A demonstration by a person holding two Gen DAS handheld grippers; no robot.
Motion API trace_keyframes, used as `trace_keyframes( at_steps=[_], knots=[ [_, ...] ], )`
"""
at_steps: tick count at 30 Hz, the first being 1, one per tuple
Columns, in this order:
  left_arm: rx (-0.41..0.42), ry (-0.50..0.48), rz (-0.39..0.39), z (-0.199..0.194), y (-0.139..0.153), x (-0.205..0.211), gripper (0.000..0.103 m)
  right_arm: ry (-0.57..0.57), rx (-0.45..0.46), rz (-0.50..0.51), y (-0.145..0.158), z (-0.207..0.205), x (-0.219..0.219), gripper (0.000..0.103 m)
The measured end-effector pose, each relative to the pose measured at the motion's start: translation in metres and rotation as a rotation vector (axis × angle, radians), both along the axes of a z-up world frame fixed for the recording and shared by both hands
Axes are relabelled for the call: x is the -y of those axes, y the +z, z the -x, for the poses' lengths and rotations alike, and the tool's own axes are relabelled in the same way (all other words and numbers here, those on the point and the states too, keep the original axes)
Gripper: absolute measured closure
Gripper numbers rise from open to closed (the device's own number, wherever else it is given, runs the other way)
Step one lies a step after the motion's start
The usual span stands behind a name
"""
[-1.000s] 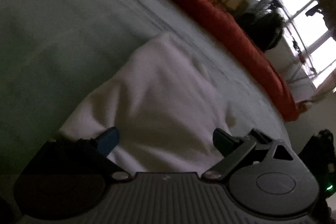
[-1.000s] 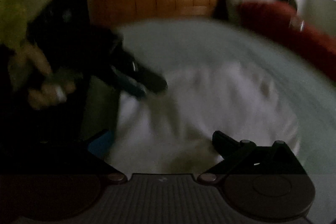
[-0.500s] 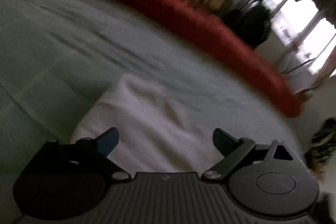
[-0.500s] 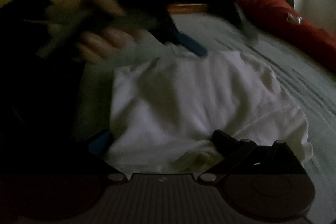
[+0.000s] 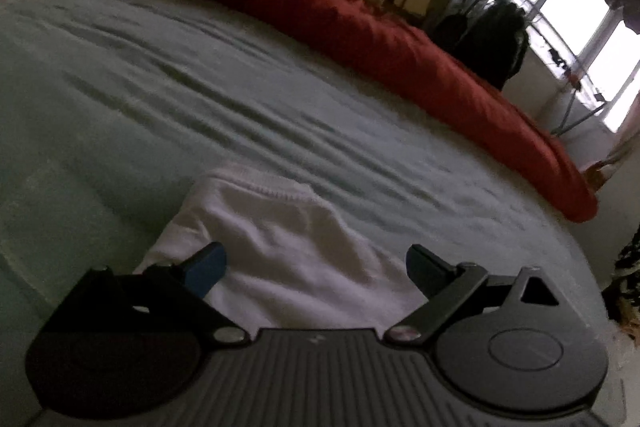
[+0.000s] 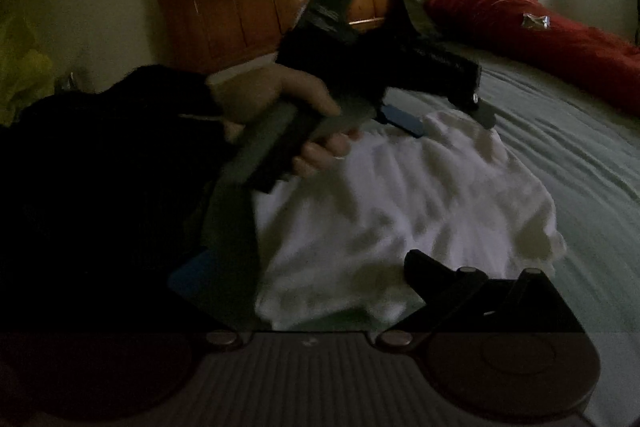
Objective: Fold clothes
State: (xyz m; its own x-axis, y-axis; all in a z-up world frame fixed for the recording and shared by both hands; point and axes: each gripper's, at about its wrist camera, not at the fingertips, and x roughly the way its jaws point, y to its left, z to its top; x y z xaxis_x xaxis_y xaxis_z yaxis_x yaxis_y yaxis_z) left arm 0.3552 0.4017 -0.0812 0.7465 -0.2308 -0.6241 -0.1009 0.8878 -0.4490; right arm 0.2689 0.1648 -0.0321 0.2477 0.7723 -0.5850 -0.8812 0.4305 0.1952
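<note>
The right hand-held gripper [image 6: 304,267] is hovering low with its fingers spread, grasping nothing, over the near edge of the white garment [image 6: 400,211], which is lying bunched on the green bed sheet [image 6: 560,155]. The left hand-held gripper [image 5: 316,263] is also released above the garment's ribbed hem. To fold well, each should be pinching one corner only and pulling the cloth flat. Compared with a second ago, the left hand [image 6: 280,99] is sitting farther over the garment, and the blur is less.
</note>
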Motion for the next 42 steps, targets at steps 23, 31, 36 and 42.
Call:
trace_keyframes(
  at_steps=[23, 31, 36, 42],
  knots=[
    [0.074, -0.057, -0.112, 0.151, 0.049, 0.087, 0.004, -0.104, -0.022, -0.038, 0.027, 0.063, 0.087, 0.000],
    [-0.017, -0.020, -0.093, 0.176, 0.007, 0.126, 0.005, -0.193, -0.097, -0.031, 0.014, 0.078, 0.121, 0.000],
    [0.085, -0.007, -0.201, 0.192, 0.026, 0.145, 0.001, -0.216, -0.100, -0.042, 0.015, 0.089, 0.137, 0.000],
    [0.008, 0.013, -0.280, 0.184, 0.010, 0.157, 0.001, -0.246, -0.103, -0.041, 0.016, 0.098, 0.149, 0.000]
  ],
)
